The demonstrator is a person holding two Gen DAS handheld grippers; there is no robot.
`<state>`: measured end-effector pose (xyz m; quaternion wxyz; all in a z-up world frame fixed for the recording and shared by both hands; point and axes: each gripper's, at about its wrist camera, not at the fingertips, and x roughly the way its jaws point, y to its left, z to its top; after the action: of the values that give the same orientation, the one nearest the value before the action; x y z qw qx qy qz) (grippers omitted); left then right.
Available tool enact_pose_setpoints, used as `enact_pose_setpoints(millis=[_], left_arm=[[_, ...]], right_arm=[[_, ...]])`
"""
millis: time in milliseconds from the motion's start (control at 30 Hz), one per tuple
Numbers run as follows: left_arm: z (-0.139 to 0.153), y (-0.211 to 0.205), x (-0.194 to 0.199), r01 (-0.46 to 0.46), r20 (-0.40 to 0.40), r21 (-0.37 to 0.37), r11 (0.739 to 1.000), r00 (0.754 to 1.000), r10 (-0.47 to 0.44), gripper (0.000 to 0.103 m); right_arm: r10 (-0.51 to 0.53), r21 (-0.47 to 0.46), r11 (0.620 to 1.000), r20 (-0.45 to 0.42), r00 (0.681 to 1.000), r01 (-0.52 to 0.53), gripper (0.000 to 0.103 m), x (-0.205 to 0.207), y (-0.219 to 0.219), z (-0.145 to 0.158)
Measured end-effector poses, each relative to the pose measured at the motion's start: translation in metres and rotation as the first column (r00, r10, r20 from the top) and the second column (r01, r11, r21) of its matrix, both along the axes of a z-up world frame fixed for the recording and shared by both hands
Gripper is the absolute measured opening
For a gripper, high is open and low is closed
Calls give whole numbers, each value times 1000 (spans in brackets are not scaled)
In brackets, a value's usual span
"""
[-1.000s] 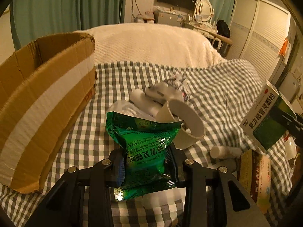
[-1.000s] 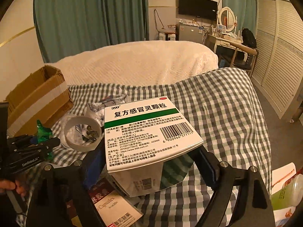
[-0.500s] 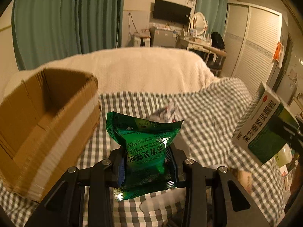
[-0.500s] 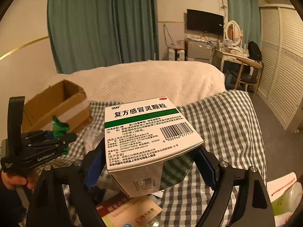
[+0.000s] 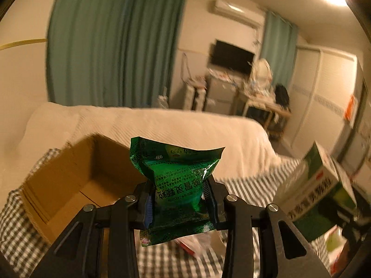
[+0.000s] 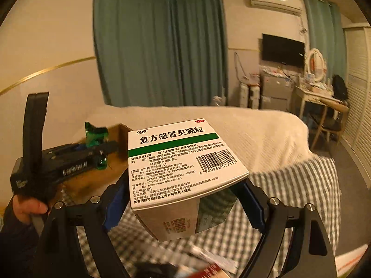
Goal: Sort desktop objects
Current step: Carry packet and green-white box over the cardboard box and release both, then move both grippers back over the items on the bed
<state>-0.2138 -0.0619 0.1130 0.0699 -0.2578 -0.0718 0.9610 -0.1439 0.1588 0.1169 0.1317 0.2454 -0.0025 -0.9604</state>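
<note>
Two things are held up off the bed, one in each gripper. A green foil packet [image 5: 178, 185] is clamped around its middle by the left gripper [image 5: 179, 199]; its blue pads press in on both sides so the foil pinches at the waist, and its crimped top edge stands above the fingers. The packet hangs over the near edge of an open cardboard box [image 5: 69, 185], which sits on a checked cloth [image 5: 20, 227] to the left. From the right wrist view the same packet [image 6: 96, 134] shows at the tip of the left gripper [image 6: 102, 148], with a hand [image 6: 27, 208] gripping the handle below.

A white and green medicine box [image 6: 183, 169] is gripped by the right gripper [image 6: 185, 199], its jaws spread wide against the box's two sides, printed face and barcode turned up. In the left wrist view that box [image 5: 317, 190] floats at the right edge, blurred.

Behind both lies a cream blanket [image 6: 255, 129], then teal curtains [image 6: 157, 46], a wall television [image 6: 283, 49] and a cluttered desk [image 6: 324, 97].
</note>
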Motion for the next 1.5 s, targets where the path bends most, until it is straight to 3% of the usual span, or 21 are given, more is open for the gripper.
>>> enact_pose_setpoints(millis=[133, 333, 700, 1033, 1100, 1233, 1500], left_arm=[[5, -43, -6, -85, -7, 68, 994, 996, 85, 37], [-28, -105, -12, -193, 55, 85, 978, 981, 189, 37], [-81, -137, -26, -237, 164, 30, 971, 959, 229, 37], [-92, -143, -28, -269, 191, 8, 963, 946, 263, 38], [-92, -143, -28, -281, 191, -5, 960, 942, 277, 46], [-88, -141, -24, -287, 173, -10, 958, 943, 284, 84], [-70, -119, -10, -240, 101, -35, 970, 965, 243, 89]], right_arm=[[71, -29, 997, -23, 997, -71, 85, -16, -30, 16], [166, -29, 986, -31, 986, -167, 85, -45, -83, 20], [282, -71, 959, 89, 955, -276, 85, -122, -181, -25], [288, -107, 956, 161, 944, -273, 85, -152, -201, -62], [293, -122, 953, 151, 944, -276, 87, -152, -203, -61], [250, -158, 960, 113, 962, -231, 98, -147, -188, -51], [121, -101, 988, 68, 990, -114, 98, -97, -107, -26]])
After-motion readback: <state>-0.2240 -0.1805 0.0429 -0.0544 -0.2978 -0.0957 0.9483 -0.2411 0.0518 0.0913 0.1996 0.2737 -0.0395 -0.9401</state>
